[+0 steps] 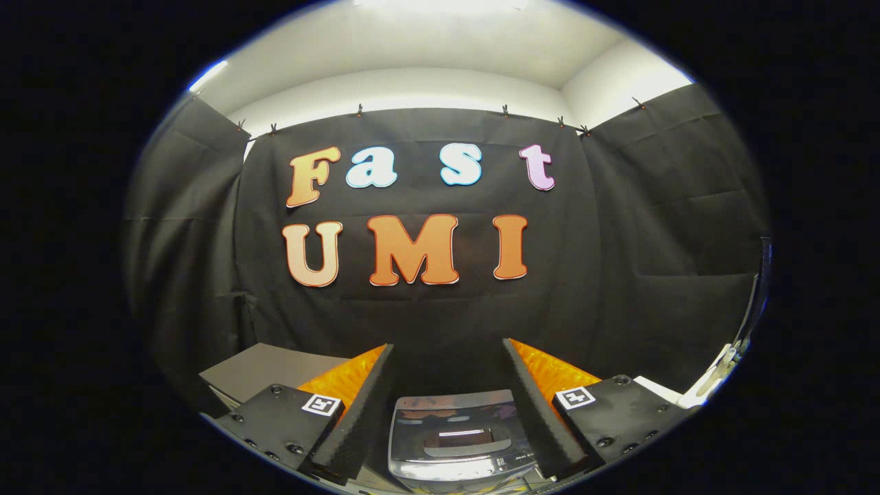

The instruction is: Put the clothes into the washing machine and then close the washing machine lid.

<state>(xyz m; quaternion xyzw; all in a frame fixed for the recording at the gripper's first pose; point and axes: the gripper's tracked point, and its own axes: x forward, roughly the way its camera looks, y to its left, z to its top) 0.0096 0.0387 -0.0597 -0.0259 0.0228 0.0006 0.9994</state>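
While empty, gripper (448,357) wide above washing machine (454,440).

Black cloth walls (646,227) hang clipped beneath a bright white ceiling (440,48).

washing machine (459,440) | small grey top-loader | glossy dark lid lies flat, closed | low between the gripper (448,405) fingers, spread wide

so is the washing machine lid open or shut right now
Shut: the washing machine lid lies flat, its glossy top reflecting light, between the open gripper fingers, which hold nothing.
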